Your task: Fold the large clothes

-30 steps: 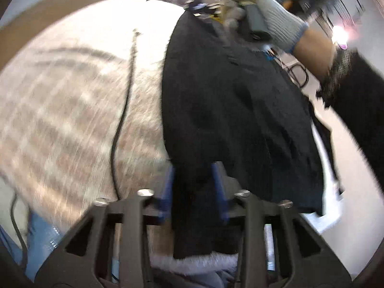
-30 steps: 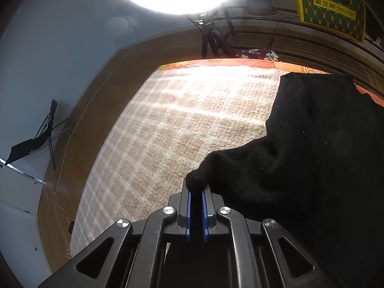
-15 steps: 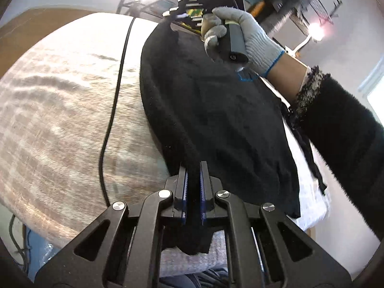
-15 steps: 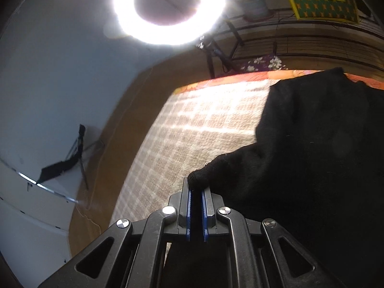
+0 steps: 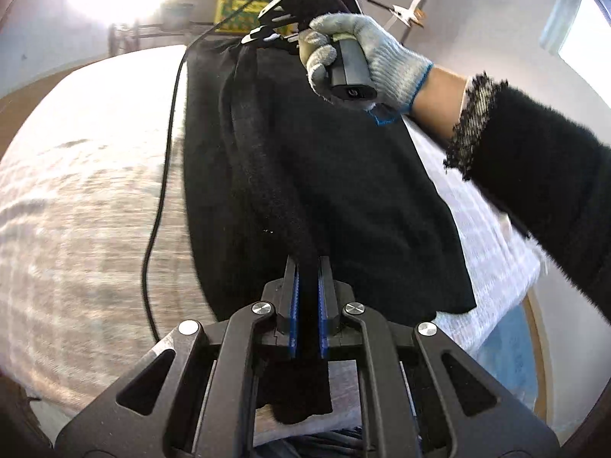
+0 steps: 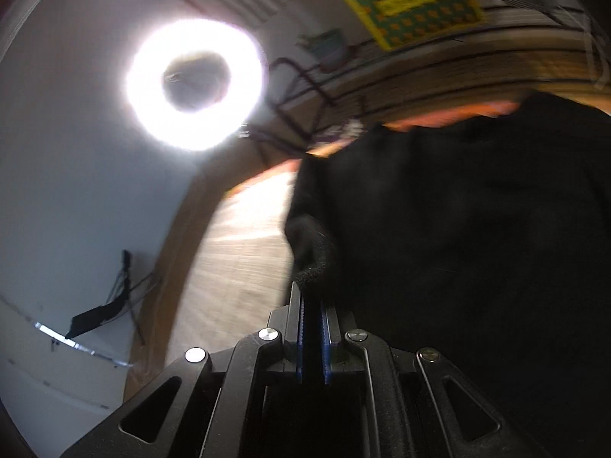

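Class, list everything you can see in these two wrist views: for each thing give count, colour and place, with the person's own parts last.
black garment: one, black, lifted over the bed, held at two edges
bed cover: one, beige checked, beneath the garment
cable: one, black, trailing across the cover
ring light: one, white, beyond the bed
patterned hanging: one, green and yellow, on the far wall
left gripper: black, blue pads, shut on the garment
right gripper: black, blue pads, shut on the garment
gloved hand: one, grey glove, holding the right gripper
sleeve: one, black, at right
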Demonstrator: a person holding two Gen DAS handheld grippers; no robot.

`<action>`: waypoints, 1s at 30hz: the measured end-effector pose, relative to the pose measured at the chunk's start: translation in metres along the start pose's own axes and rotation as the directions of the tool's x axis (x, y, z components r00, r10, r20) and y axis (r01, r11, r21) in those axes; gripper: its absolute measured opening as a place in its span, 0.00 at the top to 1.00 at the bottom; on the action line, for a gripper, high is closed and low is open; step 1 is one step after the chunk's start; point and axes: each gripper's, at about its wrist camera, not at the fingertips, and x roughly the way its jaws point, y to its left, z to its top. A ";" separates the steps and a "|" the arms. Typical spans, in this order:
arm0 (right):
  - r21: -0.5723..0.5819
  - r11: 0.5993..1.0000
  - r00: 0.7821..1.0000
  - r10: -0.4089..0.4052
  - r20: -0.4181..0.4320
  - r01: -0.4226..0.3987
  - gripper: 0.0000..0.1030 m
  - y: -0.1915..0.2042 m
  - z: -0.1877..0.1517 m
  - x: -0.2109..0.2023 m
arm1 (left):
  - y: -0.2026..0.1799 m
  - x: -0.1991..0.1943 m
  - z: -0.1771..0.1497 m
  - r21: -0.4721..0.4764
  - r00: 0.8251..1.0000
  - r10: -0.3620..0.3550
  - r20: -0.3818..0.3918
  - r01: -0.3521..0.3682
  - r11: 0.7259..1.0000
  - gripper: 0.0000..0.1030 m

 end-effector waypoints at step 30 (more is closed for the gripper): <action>-0.280 0.951 0.991 -0.131 0.033 0.135 0.68 0.051 -0.080 -0.099 | -0.004 -0.080 -0.029 0.063 0.998 0.003 0.057 -0.007 0.998 0.92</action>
